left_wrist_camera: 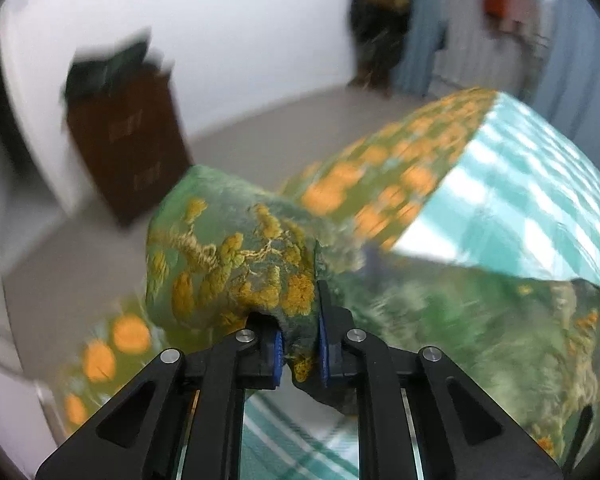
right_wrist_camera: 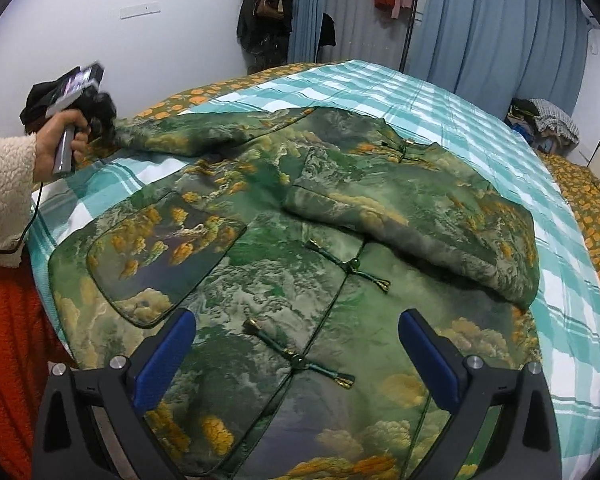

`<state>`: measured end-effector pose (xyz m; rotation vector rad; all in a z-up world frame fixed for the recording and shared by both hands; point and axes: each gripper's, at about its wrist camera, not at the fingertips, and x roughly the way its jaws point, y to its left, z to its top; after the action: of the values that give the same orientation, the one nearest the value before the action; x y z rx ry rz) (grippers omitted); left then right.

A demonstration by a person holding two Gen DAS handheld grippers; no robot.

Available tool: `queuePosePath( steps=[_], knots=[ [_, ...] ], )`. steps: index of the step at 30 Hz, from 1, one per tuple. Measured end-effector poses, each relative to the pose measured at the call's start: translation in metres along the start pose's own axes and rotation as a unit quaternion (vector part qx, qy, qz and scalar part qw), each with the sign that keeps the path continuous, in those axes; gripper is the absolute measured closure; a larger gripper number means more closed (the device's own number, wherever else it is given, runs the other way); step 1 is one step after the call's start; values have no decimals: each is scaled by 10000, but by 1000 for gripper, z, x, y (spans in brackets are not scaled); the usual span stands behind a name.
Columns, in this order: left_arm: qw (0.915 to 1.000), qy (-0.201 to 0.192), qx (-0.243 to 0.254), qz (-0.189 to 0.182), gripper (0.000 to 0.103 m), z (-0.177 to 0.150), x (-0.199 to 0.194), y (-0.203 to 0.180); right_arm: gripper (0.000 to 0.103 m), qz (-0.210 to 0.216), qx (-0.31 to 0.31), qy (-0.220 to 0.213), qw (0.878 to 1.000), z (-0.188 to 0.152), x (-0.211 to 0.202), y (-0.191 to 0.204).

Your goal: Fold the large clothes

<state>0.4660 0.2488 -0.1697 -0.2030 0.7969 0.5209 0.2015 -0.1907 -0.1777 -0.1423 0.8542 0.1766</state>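
A green brocade jacket (right_wrist_camera: 300,248) printed with golden clouds lies face up across the teal checked bedsheet (right_wrist_camera: 480,128), filling the centre of the right wrist view. Its front is fastened with knotted frog buttons (right_wrist_camera: 348,266). One sleeve (right_wrist_camera: 420,216), at centre right of the frame, is already folded in over the chest. The other sleeve (right_wrist_camera: 172,136) stretches toward the upper left, where the left gripper (right_wrist_camera: 100,120), held in a hand (right_wrist_camera: 60,136) in a cream fleece cuff, has it by the end. In the left wrist view the left gripper (left_wrist_camera: 299,344) is pressed together on the cuff (left_wrist_camera: 236,264) of that sleeve, cloth bunched between its blue pads (left_wrist_camera: 277,354); the picture is blurred. The right gripper (right_wrist_camera: 296,344) hovers at the bottom of its frame above the lower front of the jacket, fingers spread wide, pinching nothing. By the look of it the fold is about a third done: the second sleeve has yet to cross the chest, and the body has yet to be doubled over.
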Motion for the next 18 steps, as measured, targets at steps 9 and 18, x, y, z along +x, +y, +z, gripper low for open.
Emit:
queuePosePath(
  steps=[9,18],
  knots=[
    [9459,-1839,2447,-1077,92,-31,-175,-167,0,-196,613,-395,9971,-13,-29,-37],
    [8904,-1345,4089,-1481,92,-183,-191,-276,0,-713,1285,-596,9873,-47,-62,-95]
  ],
)
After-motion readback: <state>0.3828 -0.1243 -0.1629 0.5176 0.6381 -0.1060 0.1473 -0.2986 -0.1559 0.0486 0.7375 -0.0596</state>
